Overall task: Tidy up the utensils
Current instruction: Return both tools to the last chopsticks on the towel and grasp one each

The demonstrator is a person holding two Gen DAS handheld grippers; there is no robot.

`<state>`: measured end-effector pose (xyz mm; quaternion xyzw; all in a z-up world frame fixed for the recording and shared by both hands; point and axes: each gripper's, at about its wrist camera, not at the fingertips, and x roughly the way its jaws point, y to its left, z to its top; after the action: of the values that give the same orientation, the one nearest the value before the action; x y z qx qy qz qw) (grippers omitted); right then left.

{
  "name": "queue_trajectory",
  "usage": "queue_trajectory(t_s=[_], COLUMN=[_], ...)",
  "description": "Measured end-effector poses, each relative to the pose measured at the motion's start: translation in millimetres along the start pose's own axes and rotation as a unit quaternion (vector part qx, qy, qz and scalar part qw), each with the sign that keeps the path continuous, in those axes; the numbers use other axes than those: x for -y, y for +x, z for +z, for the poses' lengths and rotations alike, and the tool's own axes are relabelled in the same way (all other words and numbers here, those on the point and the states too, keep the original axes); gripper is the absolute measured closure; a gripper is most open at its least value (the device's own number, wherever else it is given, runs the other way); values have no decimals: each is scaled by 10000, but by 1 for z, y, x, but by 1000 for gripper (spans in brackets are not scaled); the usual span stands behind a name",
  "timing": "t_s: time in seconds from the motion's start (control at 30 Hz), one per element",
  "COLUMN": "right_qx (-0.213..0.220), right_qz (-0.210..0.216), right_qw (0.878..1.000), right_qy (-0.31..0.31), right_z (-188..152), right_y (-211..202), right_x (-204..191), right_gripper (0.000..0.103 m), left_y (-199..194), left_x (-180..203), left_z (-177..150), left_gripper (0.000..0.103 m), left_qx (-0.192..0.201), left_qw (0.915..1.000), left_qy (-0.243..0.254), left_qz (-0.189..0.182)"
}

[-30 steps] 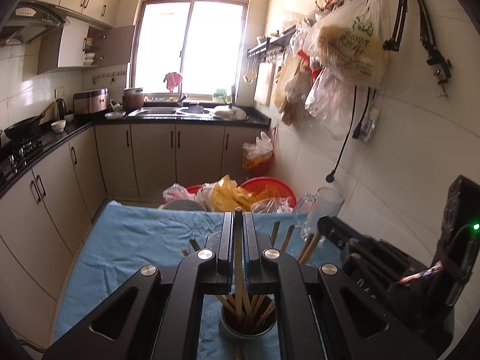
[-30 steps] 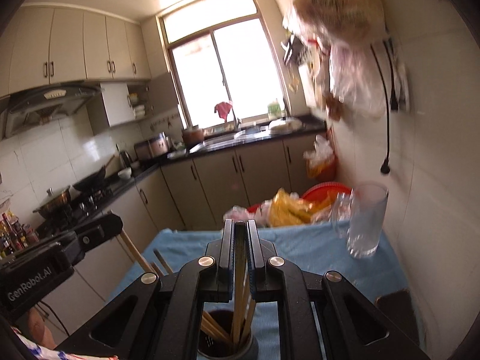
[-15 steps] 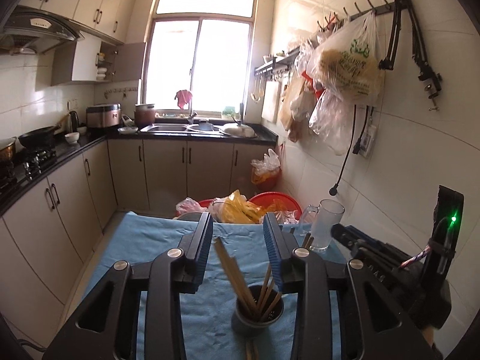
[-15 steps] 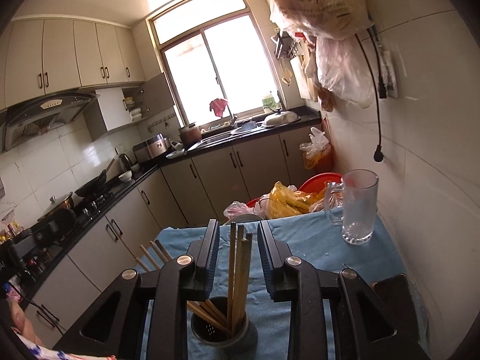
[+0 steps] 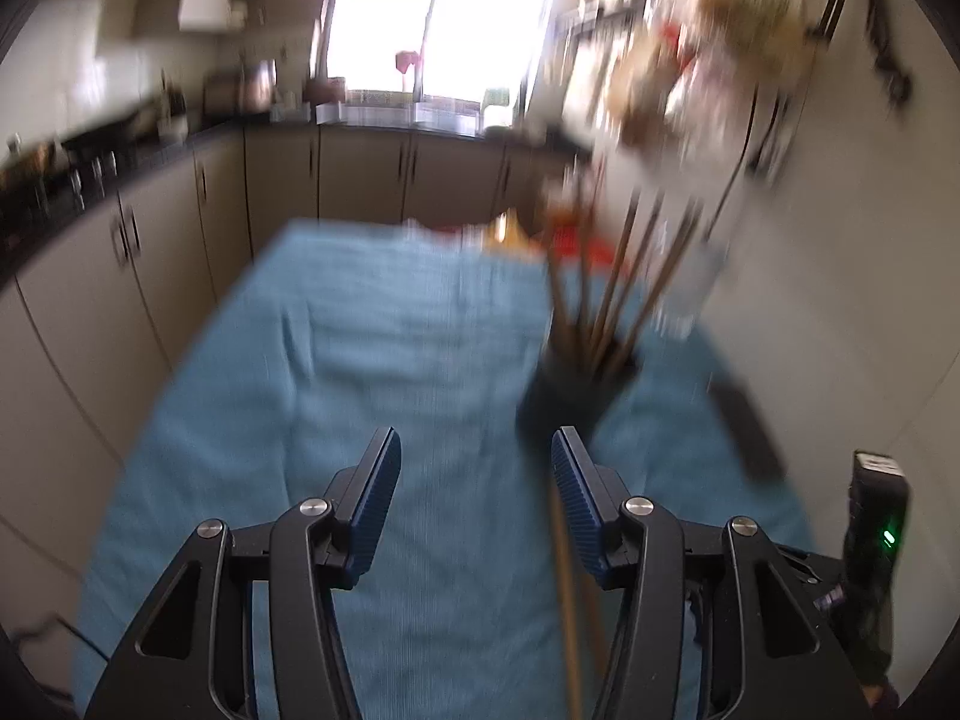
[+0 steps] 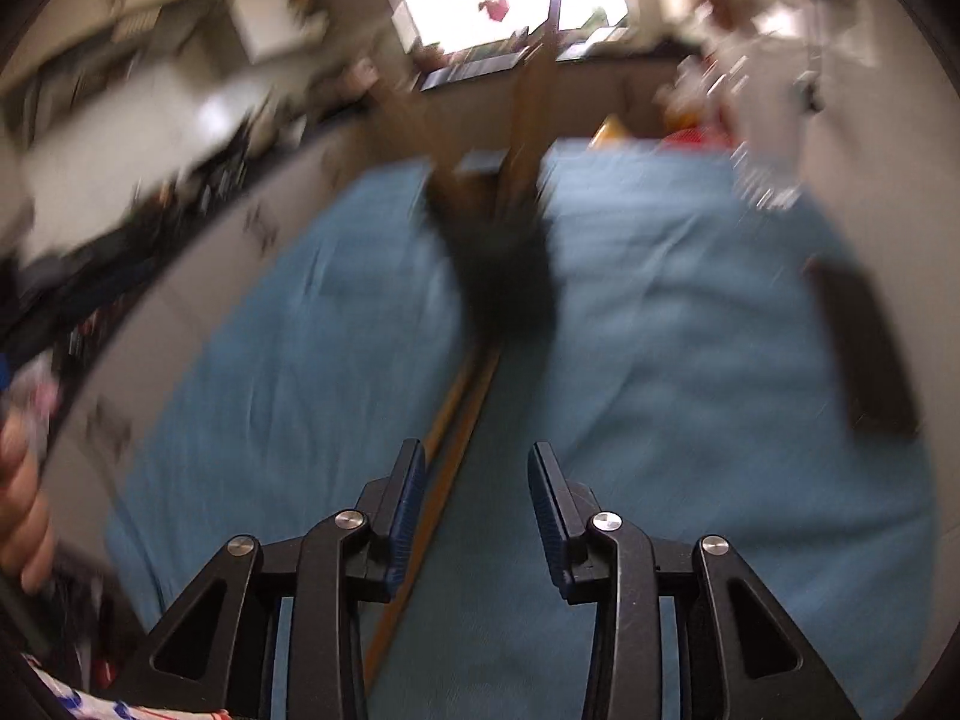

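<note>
The right tool [image 6: 477, 510] is spread wide, just right of two chopsticks [image 6: 441, 456] lying near-to-far toward the cup [image 6: 504, 276].

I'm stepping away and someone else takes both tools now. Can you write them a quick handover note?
Left tool: open, empty.
Right tool: open, empty.
Dark round utensil holder stands on the blue tablecloth, already holding several wooden chopsticks.
Left to do: loose wooden chopsticks on the cloth, lying in front of the holder just ahead of the right tool; they look like two, but blur hides the exact count. Pick them up and drop them in.
</note>
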<state>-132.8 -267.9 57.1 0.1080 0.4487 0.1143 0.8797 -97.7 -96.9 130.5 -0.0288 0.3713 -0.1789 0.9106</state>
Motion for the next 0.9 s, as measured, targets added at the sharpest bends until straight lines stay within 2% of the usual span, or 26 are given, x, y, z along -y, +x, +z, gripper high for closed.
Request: queue_trajectory(t_s=[0.17, 0.27, 0.3, 0.43, 0.6, 0.63, 0.67, 0.7, 0.8, 0.9], right_qx=[-189, -288, -259, -222, -194, -188, -180, -178, -254, -456], right_qz=[-73, -377, -494, -751, -982, -993, -1008, -1031, -1010, -810], right_qw=[9994, 9981, 9977, 9969, 9934, 9927, 9919, 9913, 9907, 9918], right_qy=[-293, -404, -372, 43, 564, 661, 751, 799, 879, 877], right_z=[-24, -26, -27, -26, -32, -34, -37, -39, -48, -59], right_y=[15, 25, 25, 20, 1, -3, -8, -11, -24, -31], right_x=[-19, -25, -23, -2, 27, 32, 36, 39, 44, 48], right_gripper=[71, 81, 92, 96, 96, 96, 96, 96, 96, 95], left_y=[41, 57, 61, 75, 100, 103, 107, 108, 102, 91], left_x=[0, 10, 15, 36, 62, 65, 66, 66, 56, 45], left_z=[-36, -50, -53, -60, -63, -63, -65, -65, -68, -75], left_gripper=[52, 55, 56, 58, 58, 69, 90, 95, 97, 97], left_qx=[-687, -931, -994, -1154, -1369, -1417, -1499, -1478, -1635, -1831], left_qw=[9976, 9954, 9947, 9919, 9874, 9867, 9857, 9862, 9855, 9823], left_qy=[42, 187, 250, 437, 765, 774, 769, 749, 437, 277], left_qz=[-51, -107, -118, -309, -207, -171, -99, 20, -131, -268])
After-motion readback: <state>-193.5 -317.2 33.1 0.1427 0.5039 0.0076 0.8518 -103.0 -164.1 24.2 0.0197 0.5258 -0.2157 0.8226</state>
